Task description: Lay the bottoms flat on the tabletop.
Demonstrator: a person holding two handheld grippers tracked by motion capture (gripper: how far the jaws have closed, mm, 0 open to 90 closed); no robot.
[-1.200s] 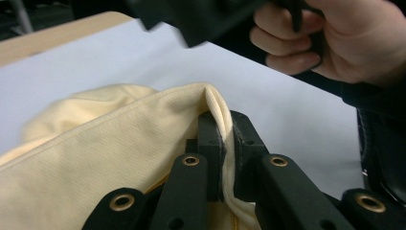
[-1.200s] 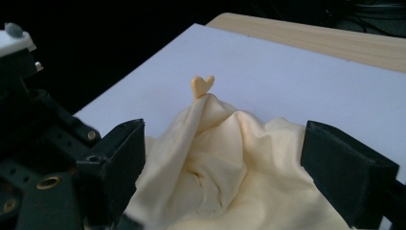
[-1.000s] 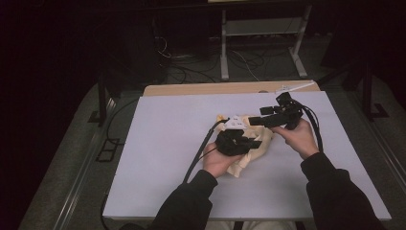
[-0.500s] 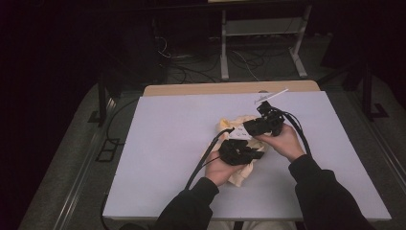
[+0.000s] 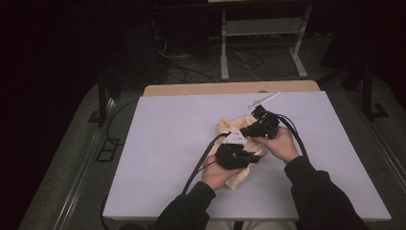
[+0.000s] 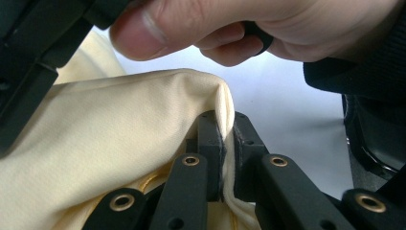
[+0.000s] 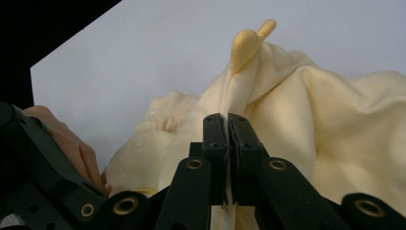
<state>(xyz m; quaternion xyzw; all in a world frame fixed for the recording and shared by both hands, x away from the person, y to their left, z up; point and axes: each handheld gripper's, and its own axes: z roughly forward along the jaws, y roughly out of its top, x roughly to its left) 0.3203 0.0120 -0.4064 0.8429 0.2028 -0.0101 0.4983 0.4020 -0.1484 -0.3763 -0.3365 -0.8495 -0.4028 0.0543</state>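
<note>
Yellow cloth (image 5: 235, 128) bunched near centre of white table (image 5: 158, 158), partly under both hands. Left gripper (image 6: 224, 148) clamped on a fold of cloth. Right gripper (image 7: 227, 143) just closed, now pinching a raised ridge of cloth between both pads. Both grippers close together, above cloth.

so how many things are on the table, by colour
pale yellow cloth: 1
black grippers, left and right: 2
white stick-like thing near the far edge, too small to tell what: 1
total: 4
</note>
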